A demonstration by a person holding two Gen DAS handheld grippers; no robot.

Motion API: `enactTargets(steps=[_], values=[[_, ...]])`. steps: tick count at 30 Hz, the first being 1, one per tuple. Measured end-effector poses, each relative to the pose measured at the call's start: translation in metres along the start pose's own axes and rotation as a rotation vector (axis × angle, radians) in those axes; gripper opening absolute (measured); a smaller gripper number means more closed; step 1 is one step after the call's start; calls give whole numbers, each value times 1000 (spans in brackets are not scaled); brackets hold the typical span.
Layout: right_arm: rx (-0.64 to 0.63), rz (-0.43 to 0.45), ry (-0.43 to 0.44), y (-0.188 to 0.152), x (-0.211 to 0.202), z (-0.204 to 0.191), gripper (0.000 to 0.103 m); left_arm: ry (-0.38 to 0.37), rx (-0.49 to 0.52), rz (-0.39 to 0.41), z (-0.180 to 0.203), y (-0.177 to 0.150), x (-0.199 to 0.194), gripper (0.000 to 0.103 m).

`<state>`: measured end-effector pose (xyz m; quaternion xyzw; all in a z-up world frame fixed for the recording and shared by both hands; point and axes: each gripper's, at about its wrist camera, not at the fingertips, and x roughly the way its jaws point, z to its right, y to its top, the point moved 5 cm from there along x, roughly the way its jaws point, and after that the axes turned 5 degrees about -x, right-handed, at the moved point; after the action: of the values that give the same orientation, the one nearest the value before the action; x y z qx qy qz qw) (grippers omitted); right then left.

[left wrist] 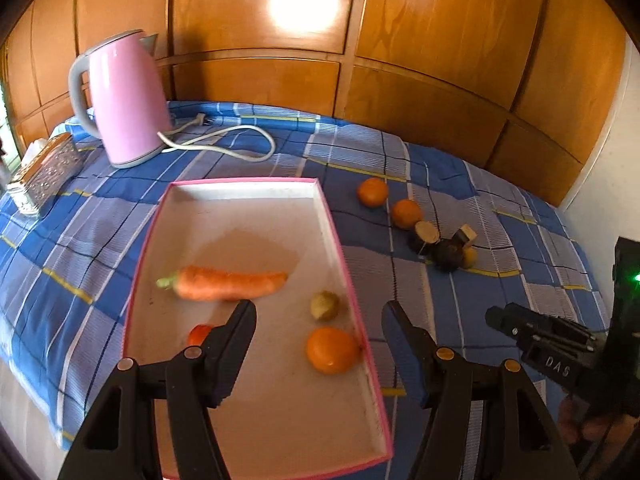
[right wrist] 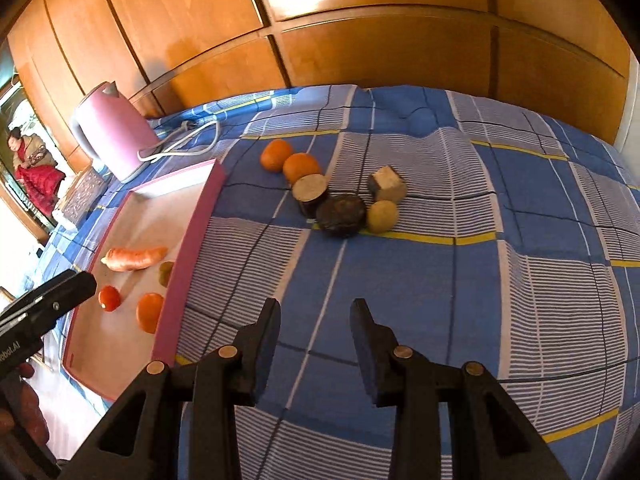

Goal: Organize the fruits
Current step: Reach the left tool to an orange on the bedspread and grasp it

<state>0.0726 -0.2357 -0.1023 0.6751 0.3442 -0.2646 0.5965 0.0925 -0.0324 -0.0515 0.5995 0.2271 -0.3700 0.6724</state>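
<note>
A pink-rimmed white tray (left wrist: pixel 256 196) (right wrist: pixel 208 196) lies on the blue checked cloth. In it lie a carrot (left wrist: pixel 228 283) (right wrist: pixel 134 259), an orange (left wrist: pixel 331 350) (right wrist: pixel 149 312), a small yellow-green fruit (left wrist: pixel 324 306) (right wrist: pixel 166 272) and a red tomato (left wrist: pixel 199 334) (right wrist: pixel 109 298). My left gripper (left wrist: pixel 318 320) is open and empty above the tray's near half. On the cloth to the right lie two oranges (right wrist: pixel 276 155) (right wrist: pixel 301 167), cut dark root pieces (right wrist: pixel 310 194) (right wrist: pixel 341 215) (right wrist: pixel 387 184) and a yellow-green fruit (right wrist: pixel 382 216). My right gripper (right wrist: pixel 316 320) is open and empty, short of this group.
A pink kettle (left wrist: pixel 126 100) (right wrist: pixel 112 132) with a white cord (left wrist: pixel 224 144) stands behind the tray. An embossed metal box (left wrist: pixel 48 172) sits at the far left. Wooden panels (left wrist: pixel 400 40) back the table. The right gripper's body (left wrist: pixel 560 344) shows at the right edge.
</note>
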Motion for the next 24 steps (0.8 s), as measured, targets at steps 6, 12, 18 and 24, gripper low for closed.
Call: enactTargets(steps=[6, 12, 18, 24], values=[[30, -10, -10, 1, 5, 14, 36, -30, 36, -24, 18, 16, 19, 58], [28, -6, -31, 7, 9, 25, 36, -53, 58, -39, 34, 41, 44, 45], [25, -10, -46, 13, 16, 35, 36, -72, 64, -69, 50, 67, 78, 43], [31, -9, -57, 22, 22, 46, 36, -71, 62, -104, 59, 86, 114, 43]])
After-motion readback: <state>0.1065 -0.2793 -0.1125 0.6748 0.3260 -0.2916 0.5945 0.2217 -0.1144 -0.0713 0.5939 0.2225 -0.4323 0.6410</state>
